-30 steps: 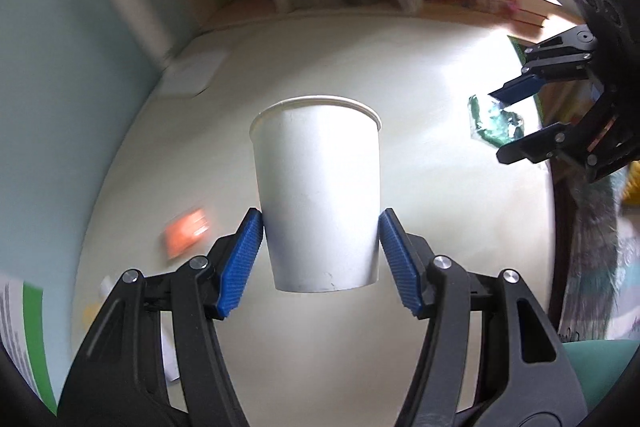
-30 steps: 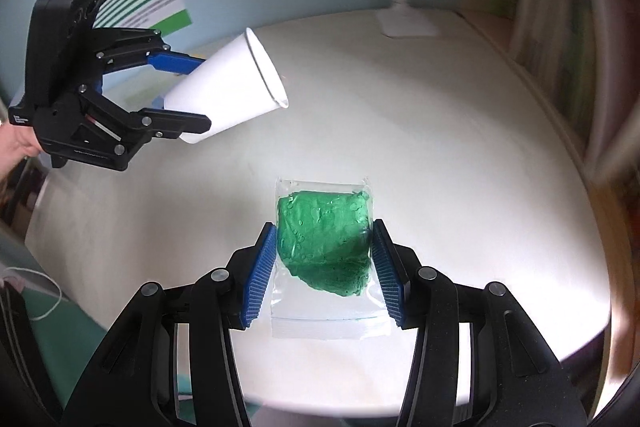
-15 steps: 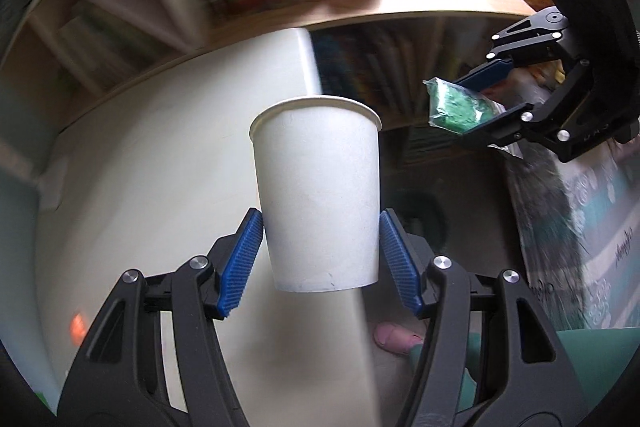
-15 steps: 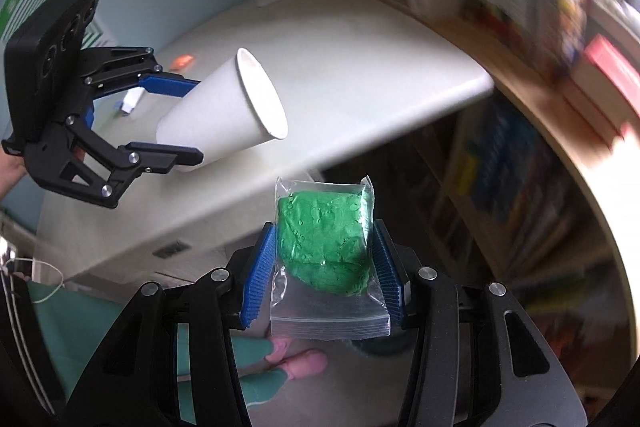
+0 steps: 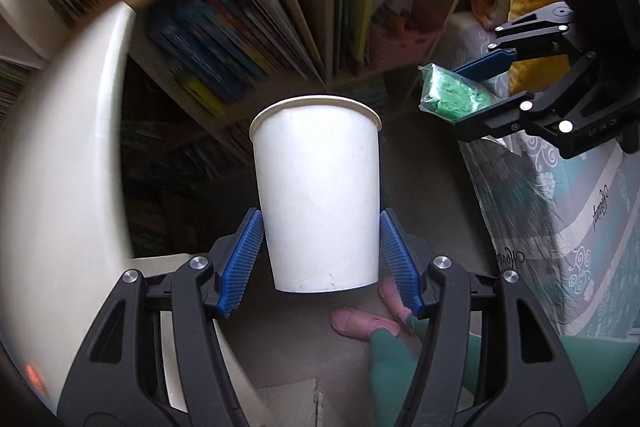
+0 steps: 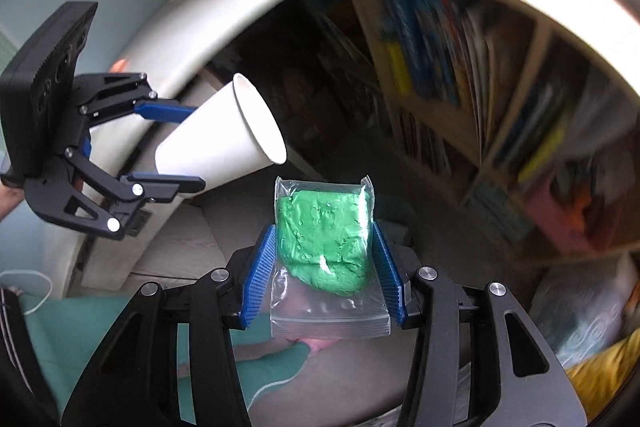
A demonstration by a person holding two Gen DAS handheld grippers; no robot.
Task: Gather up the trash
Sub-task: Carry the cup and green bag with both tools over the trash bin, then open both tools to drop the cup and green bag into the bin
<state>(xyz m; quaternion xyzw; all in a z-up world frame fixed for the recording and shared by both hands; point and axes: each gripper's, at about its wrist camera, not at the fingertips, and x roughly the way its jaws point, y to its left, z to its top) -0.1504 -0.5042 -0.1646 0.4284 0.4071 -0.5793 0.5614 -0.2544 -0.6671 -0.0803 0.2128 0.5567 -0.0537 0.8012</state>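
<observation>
The left gripper (image 5: 320, 263) has its blue ribbed pads (image 5: 243, 265) pressed on either side of a white paper cup (image 5: 318, 195), gripping it near the base with the open rim pointing away from the camera. The right gripper (image 6: 325, 269) clamps a clear plastic zip bag holding a green lump (image 6: 326, 243) between its own blue pads (image 6: 259, 273), the sealed strip nearest the camera. Both loads hang in the air side by side, the cup to the left of the bag. Beyond them stands a wooden bookshelf packed with books (image 5: 248, 39); the edge of a white round table (image 5: 60, 155) curves on the left. Below, pink slippers (image 5: 360, 321) rest on a grey floor (image 5: 304, 355).
</observation>
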